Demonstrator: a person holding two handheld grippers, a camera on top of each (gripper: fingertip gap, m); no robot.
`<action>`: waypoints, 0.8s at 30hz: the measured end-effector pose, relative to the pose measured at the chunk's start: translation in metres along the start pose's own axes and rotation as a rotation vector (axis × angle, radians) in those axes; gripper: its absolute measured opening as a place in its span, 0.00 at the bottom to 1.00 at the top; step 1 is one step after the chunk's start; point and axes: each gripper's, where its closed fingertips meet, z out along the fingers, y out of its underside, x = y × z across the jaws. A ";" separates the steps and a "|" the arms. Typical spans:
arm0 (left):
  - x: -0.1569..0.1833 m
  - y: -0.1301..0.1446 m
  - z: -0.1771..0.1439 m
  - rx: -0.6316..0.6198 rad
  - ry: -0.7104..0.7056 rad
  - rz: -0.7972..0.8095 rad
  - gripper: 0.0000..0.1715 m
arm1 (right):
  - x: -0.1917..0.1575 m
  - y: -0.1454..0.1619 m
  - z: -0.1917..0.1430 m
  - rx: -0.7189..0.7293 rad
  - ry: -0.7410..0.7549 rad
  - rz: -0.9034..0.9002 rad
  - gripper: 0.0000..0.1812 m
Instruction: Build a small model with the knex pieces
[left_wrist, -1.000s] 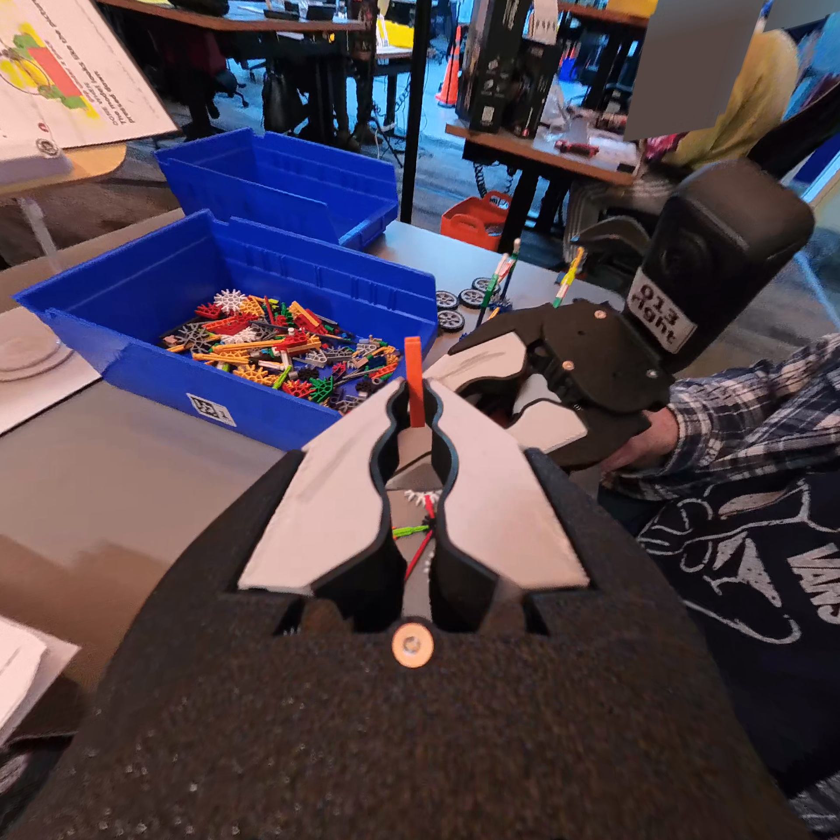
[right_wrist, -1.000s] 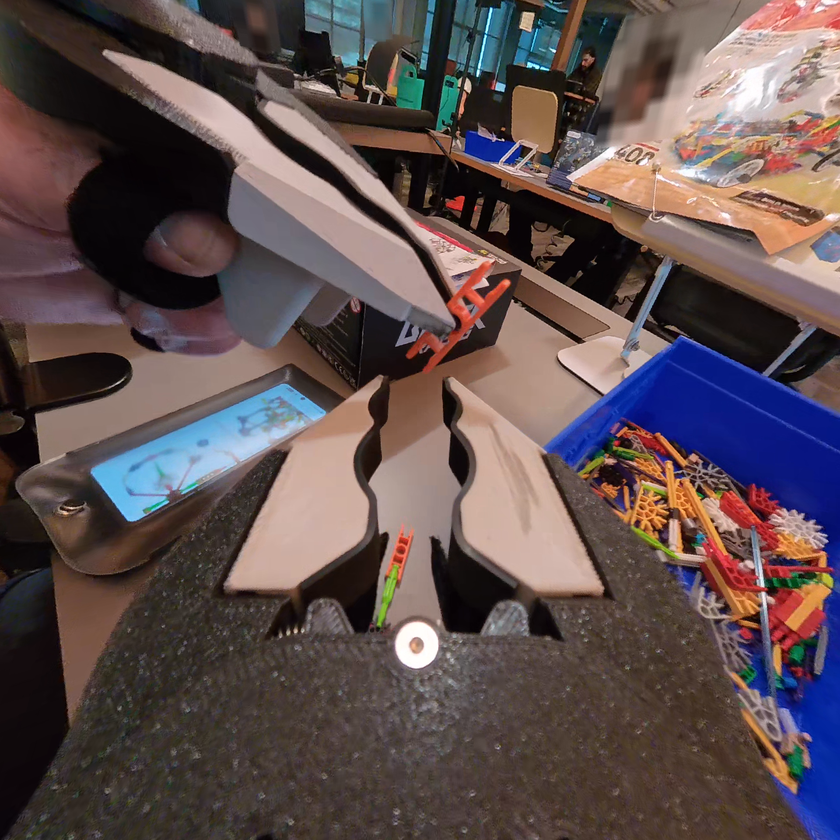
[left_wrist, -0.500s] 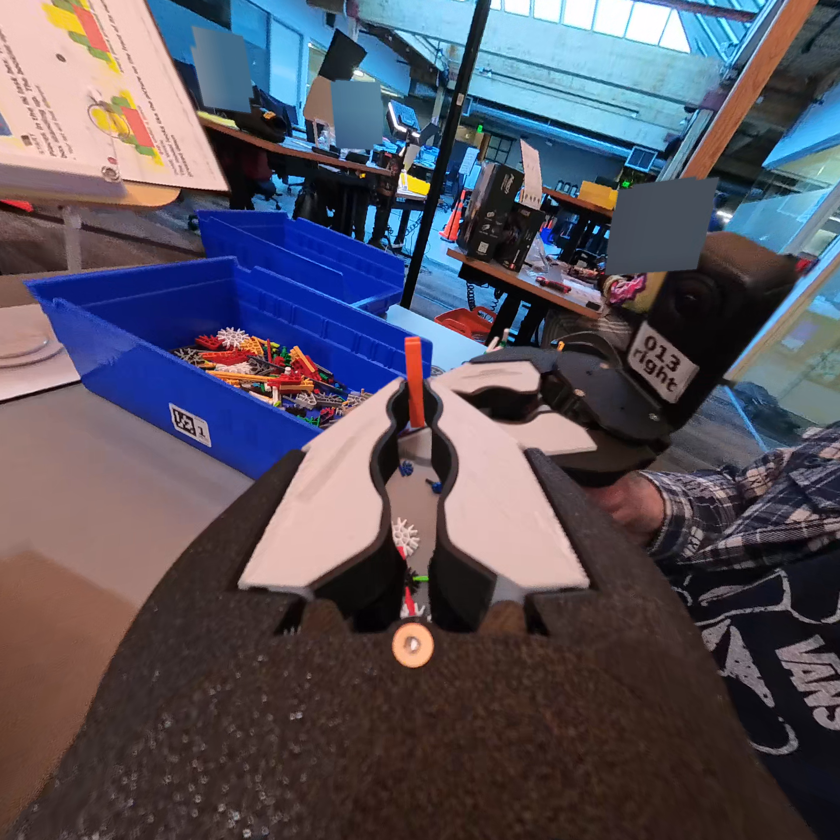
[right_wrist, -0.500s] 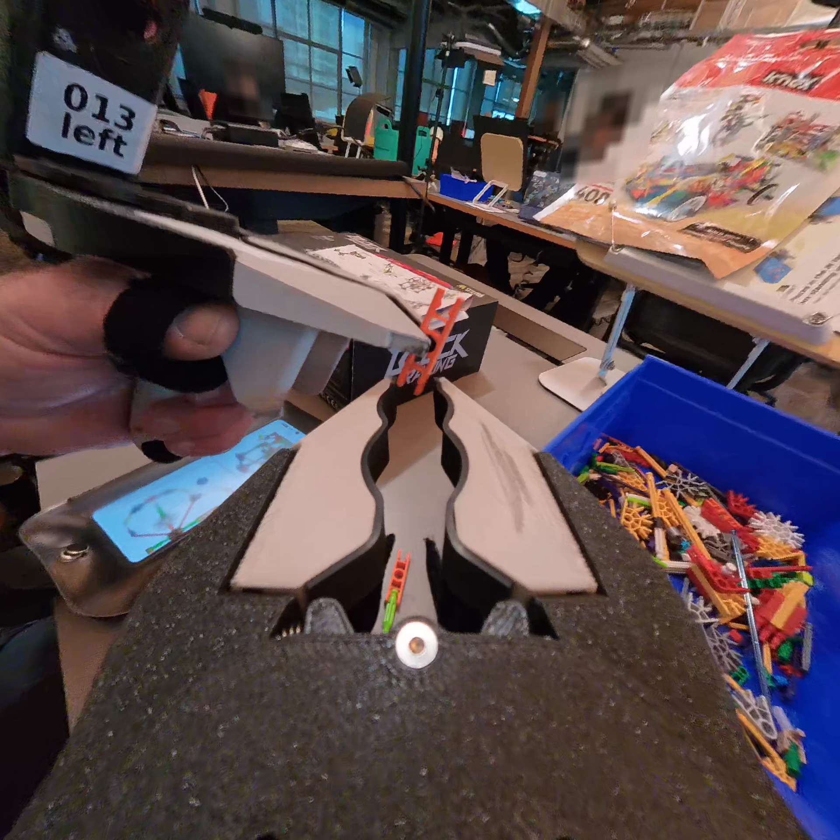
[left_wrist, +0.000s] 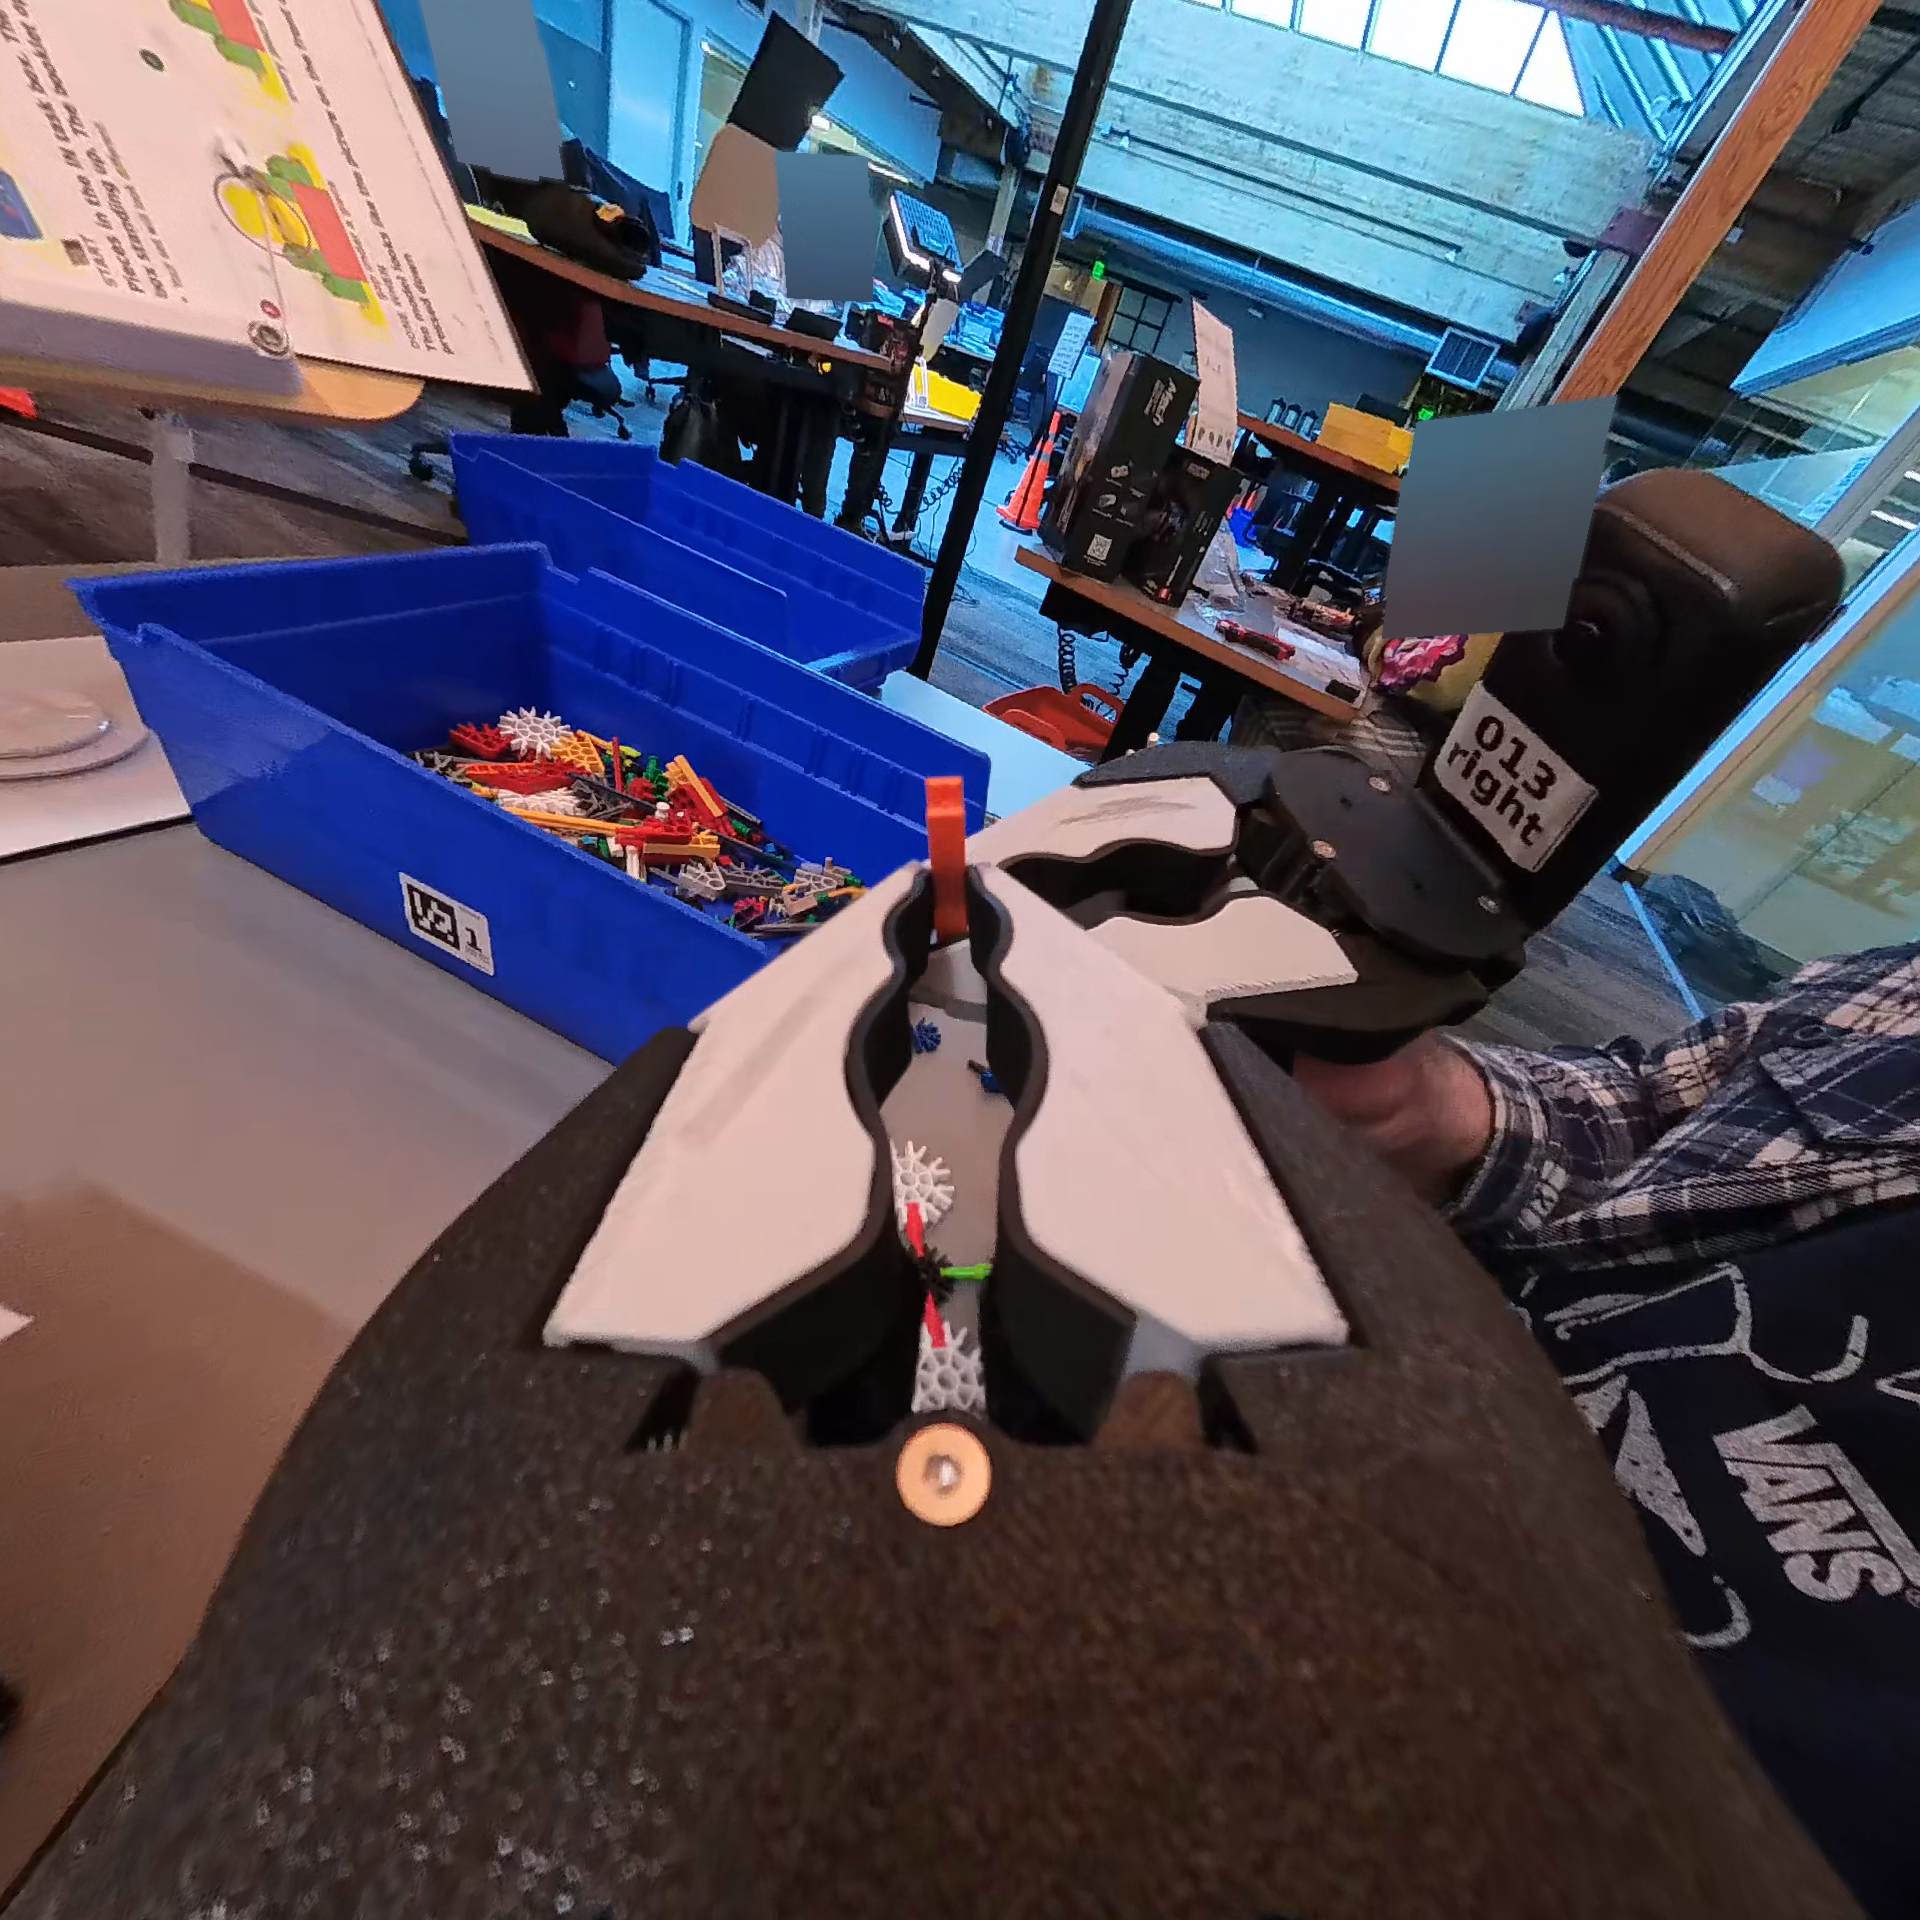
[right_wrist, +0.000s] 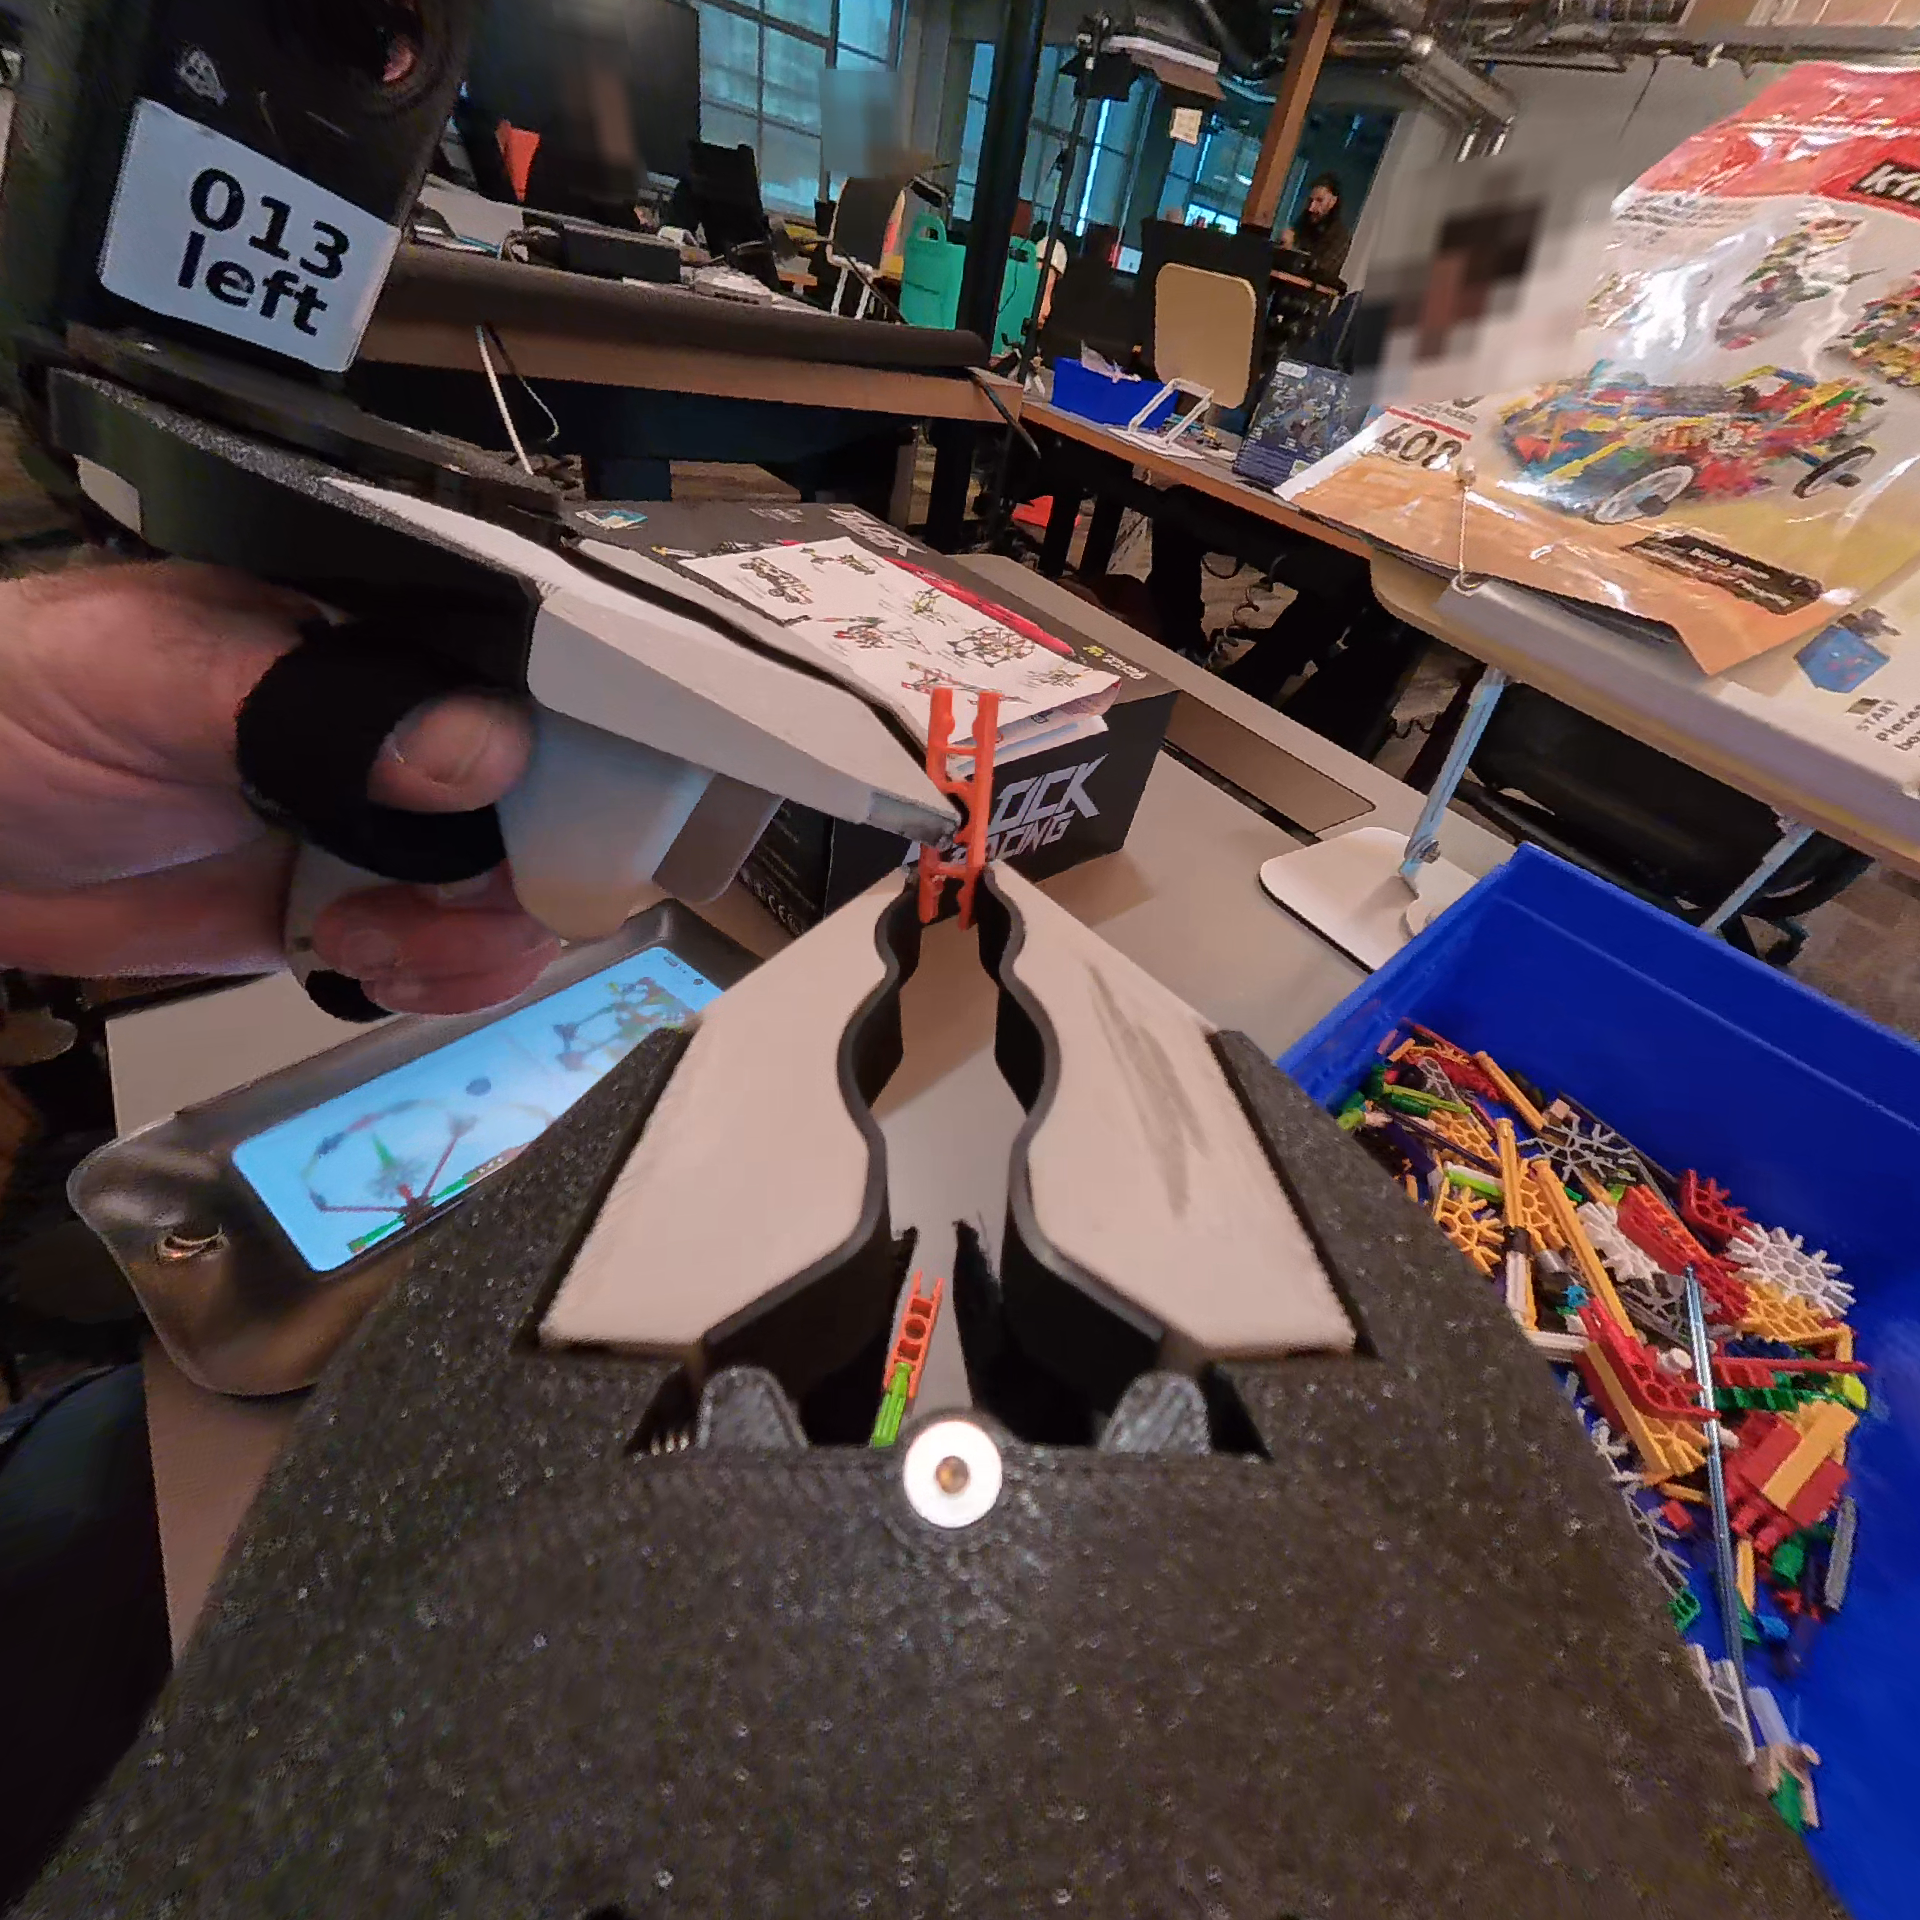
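Note:
An orange connector piece (left_wrist: 945, 847) stands upright between the tips of my left gripper (left_wrist: 945, 888), which is shut on it above the grey table. In the right wrist view the left gripper (right_wrist: 935, 821) comes in from the left and pinches the middle of the orange piece (right_wrist: 961, 748). My right gripper (right_wrist: 948, 906) has its tips closed against the piece's lower end. The right gripper's fingers (left_wrist: 1132, 821) also show to the right in the left wrist view, with their tips hidden behind my left finger.
A blue bin (left_wrist: 312, 748) of several coloured pieces stands on the table, also in the right wrist view (right_wrist: 1558, 987). A second blue bin (left_wrist: 675, 540) is behind it. A phone (right_wrist: 447, 1132), a black box (right_wrist: 1039, 821) and a white-and-red assembly (left_wrist: 920, 1184) lie below. The grippers are tip to tip, or close to it. The phone (right_wrist: 447, 1132) is about 20 centimeters from both grippers' fingertips.
Both grippers rose and tilted up. The left gripper turned the orange piece upright, and the right gripper's jaws narrowed and closed on its lower end.

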 end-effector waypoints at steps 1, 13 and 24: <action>-0.001 0.000 -0.001 -0.007 0.002 -0.002 0.03 | -0.001 0.000 0.001 -0.006 -0.007 -0.003 0.05; -0.010 0.062 -0.019 -0.357 0.000 0.143 0.11 | -0.005 0.073 -0.043 -0.344 -0.148 -0.007 0.05; -0.001 0.154 0.003 -0.778 0.114 0.429 0.13 | -0.027 0.165 -0.106 -0.745 -0.261 0.076 0.05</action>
